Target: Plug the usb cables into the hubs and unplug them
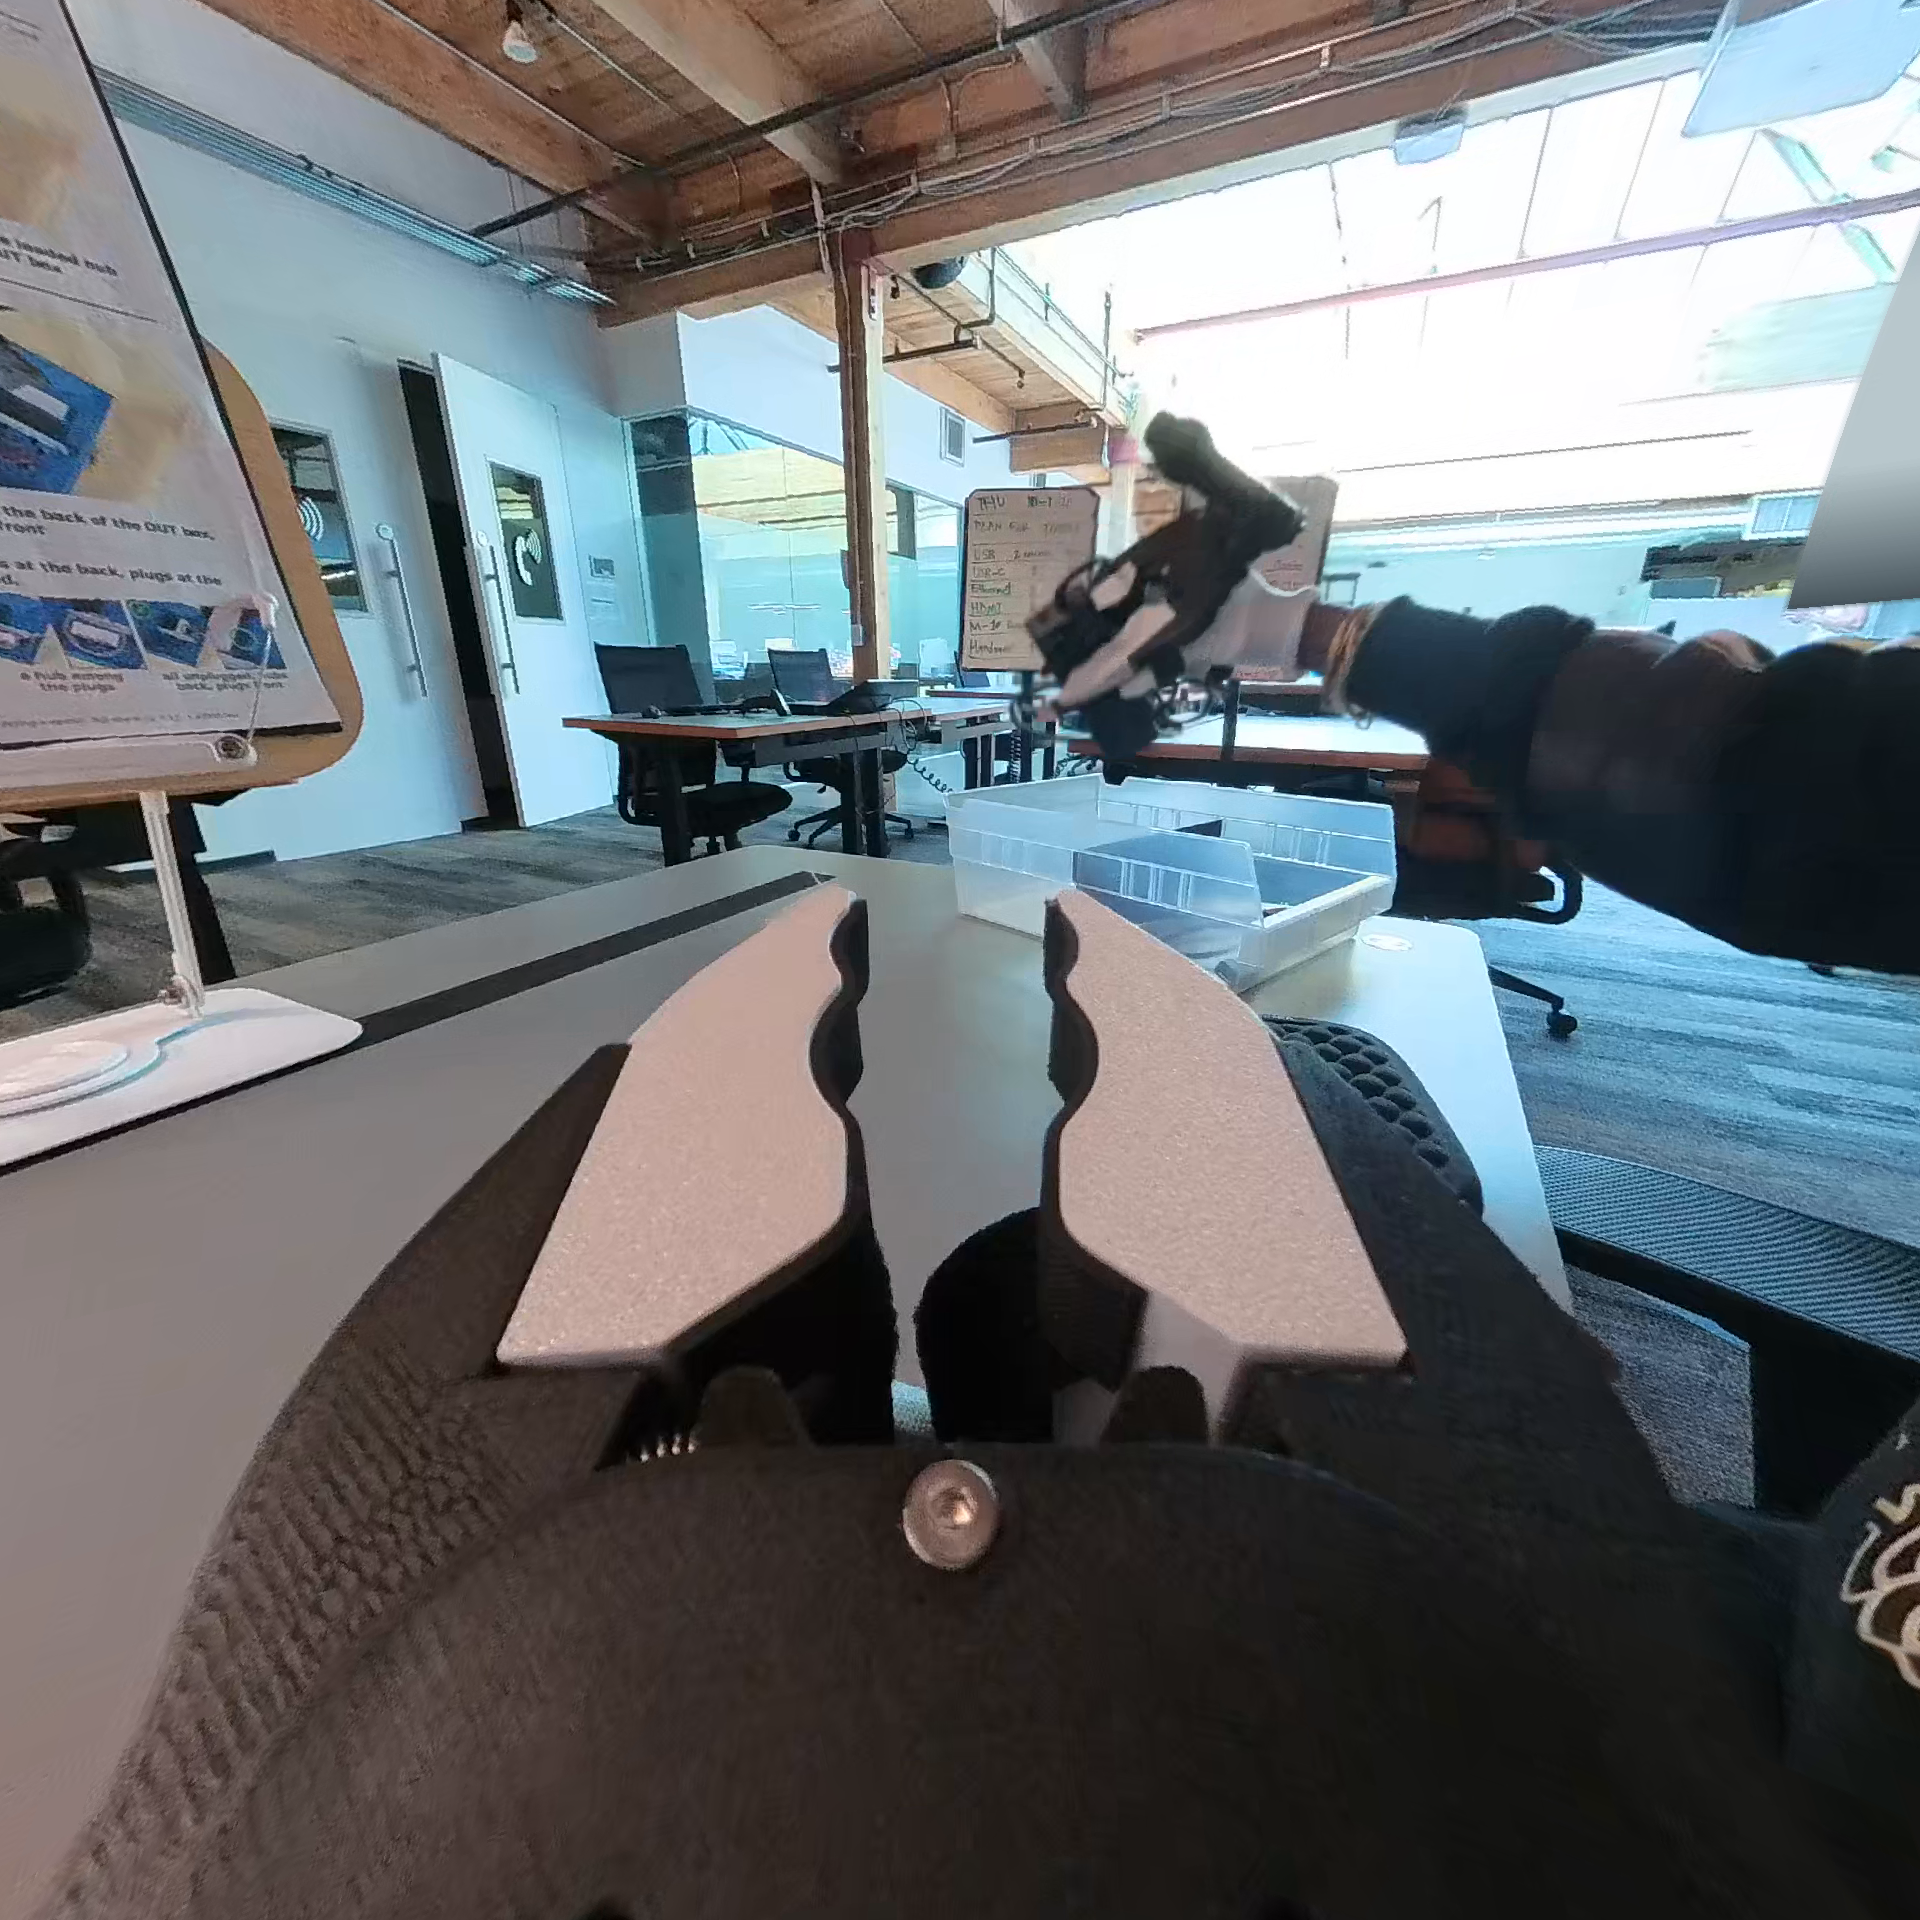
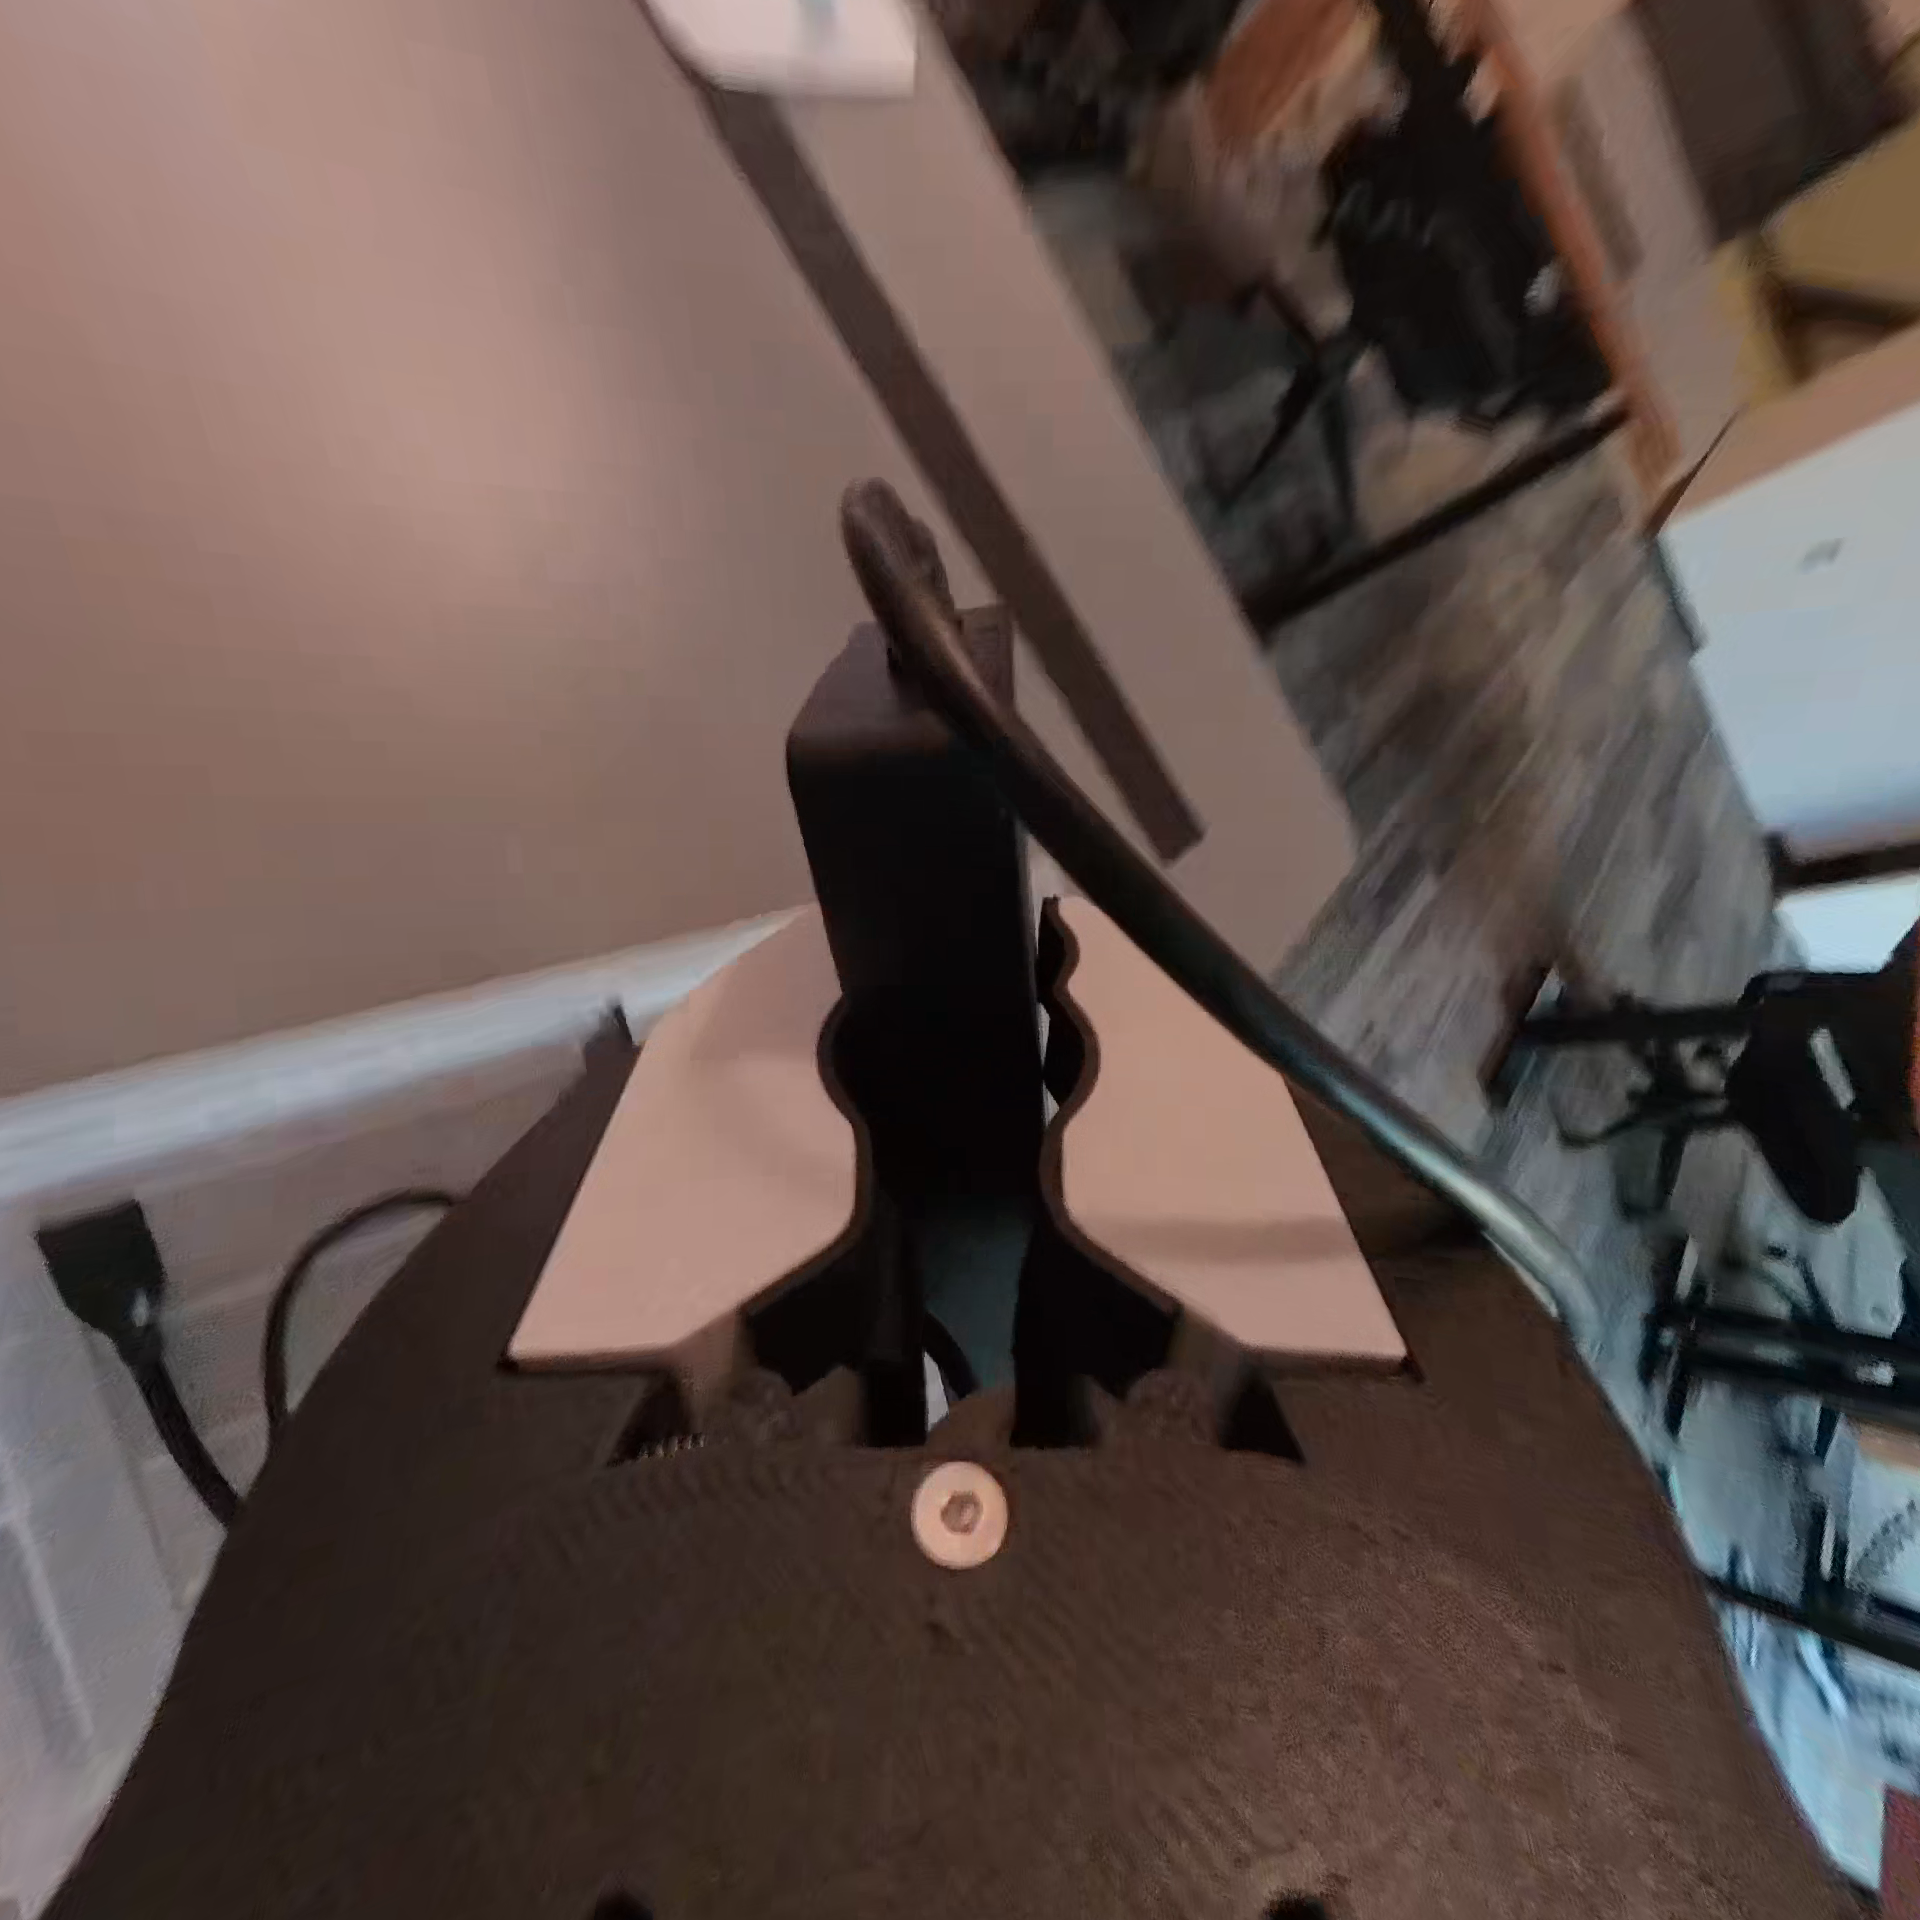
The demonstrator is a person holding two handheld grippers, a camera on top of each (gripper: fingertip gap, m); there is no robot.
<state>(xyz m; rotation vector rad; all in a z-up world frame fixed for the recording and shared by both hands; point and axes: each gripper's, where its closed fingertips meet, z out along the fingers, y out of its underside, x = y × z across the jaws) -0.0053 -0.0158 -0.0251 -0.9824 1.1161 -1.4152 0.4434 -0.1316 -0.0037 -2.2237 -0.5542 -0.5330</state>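
Note:
My left gripper (image 1: 951, 914) is open and empty, held low over the grey table (image 1: 312, 1247). My right gripper (image 2: 935, 914) is shut on a black rectangular hub (image 2: 904, 810) that sticks out past the fingertips. The hub's black cable (image 2: 1143, 914) leaves its far end and curves back to the right. In the left wrist view the right gripper (image 1: 1112, 644) is raised above the clear plastic bins (image 1: 1174, 862), blurred, on a dark-sleeved arm. A black USB plug (image 2: 104, 1278) with its cable lies in a white bin (image 2: 312, 1049) at lower left of the right wrist view.
An instruction sheet on a white stand (image 1: 135, 468) is at the table's left. A black mesh chair (image 1: 1382, 1101) sits at the table's right edge. Office desks and chairs stand beyond. The right wrist view is motion-blurred. Spacing between my two grippers at the tips: around 45 centimeters. Measured from the fingertips, the black USB plug (image 2: 104, 1278) is 20 centimeters or so from the right gripper and 40 centimeters from the left.

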